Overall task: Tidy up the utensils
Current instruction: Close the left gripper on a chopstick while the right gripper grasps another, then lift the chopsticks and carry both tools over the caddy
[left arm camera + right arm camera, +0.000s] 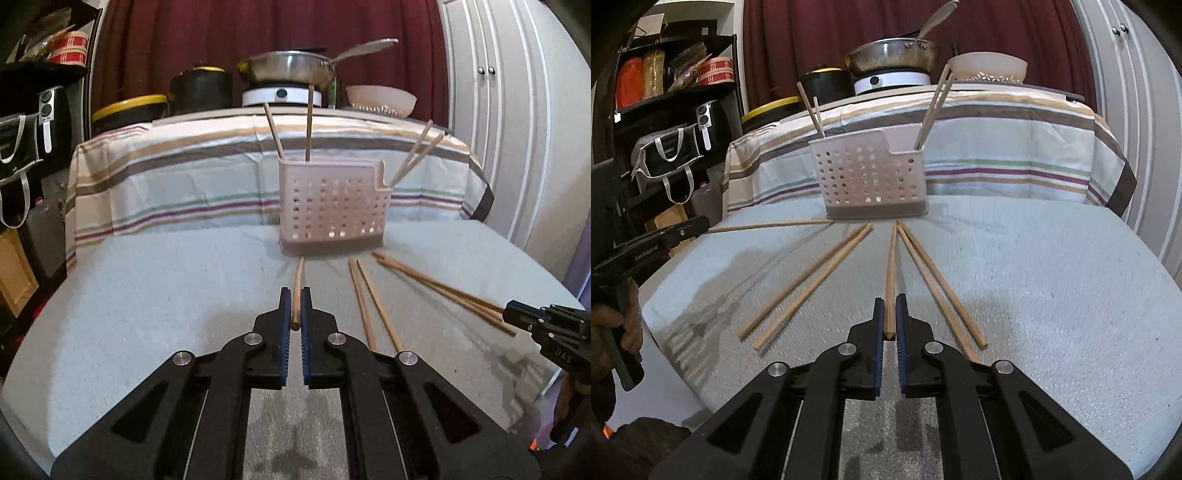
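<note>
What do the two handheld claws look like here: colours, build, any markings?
Both are matte black, angular linkage frames with silver round pivot pins and blue ribbed pads inside the fingers. The left claw bears white "GenRobot.AI" lettering on its side, seen from the right wrist view. The right claw shows partial white letters "DAS". No cables visible.

The worktop [1052,295] has a pale blue-grey cloth over it. A pink basket with holes [871,177] stands on it near the far edge. Wooden chopsticks lie flat on the cloth in front of the basket: two side by side on the left [809,284] and two more on the right [942,284]
</note>
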`<state>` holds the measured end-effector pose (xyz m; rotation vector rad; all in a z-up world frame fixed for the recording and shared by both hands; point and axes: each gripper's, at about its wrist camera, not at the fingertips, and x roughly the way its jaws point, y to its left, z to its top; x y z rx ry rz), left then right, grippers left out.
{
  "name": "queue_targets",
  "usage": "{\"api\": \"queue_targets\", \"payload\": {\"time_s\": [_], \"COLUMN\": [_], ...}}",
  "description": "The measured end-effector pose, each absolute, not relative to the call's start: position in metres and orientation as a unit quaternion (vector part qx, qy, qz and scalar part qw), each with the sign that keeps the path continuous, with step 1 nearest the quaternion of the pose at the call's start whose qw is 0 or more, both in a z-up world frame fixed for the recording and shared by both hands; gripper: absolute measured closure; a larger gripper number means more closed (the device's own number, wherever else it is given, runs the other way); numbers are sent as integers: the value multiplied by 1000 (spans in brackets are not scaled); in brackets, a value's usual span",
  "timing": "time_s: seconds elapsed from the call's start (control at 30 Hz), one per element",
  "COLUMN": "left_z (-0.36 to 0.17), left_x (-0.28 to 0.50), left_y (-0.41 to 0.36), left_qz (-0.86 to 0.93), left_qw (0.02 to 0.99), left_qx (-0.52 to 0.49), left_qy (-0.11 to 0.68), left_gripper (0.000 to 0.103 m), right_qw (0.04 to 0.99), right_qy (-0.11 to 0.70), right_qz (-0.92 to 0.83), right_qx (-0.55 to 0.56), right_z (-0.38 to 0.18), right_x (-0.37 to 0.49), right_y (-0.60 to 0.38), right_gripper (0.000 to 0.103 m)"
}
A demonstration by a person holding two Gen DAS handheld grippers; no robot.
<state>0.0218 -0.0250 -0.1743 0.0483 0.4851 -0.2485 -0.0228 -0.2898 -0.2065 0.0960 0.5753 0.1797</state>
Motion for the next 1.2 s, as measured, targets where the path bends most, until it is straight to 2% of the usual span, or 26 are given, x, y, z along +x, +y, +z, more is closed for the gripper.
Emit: {"api": "queue_targets", "payload": {"time_s": [0.43,1.2], "left_z": [-146,-90], "left_x": [31,113], "left_y": [-20,-29], "left_qz": [-122,-122], "left_qw": [972,984], "left_qx": [18,10], "left_qy": [200,130], "left_gripper": [98,98], "right_qw": [959,975], "right_qy": [265,191], "right_qz": [89,103], "right_qx": [55,52], "right_z": [-183,-119], "right_x": [-16,69], "right_y": [-293,-290], "right_gripper": [96,96]}}
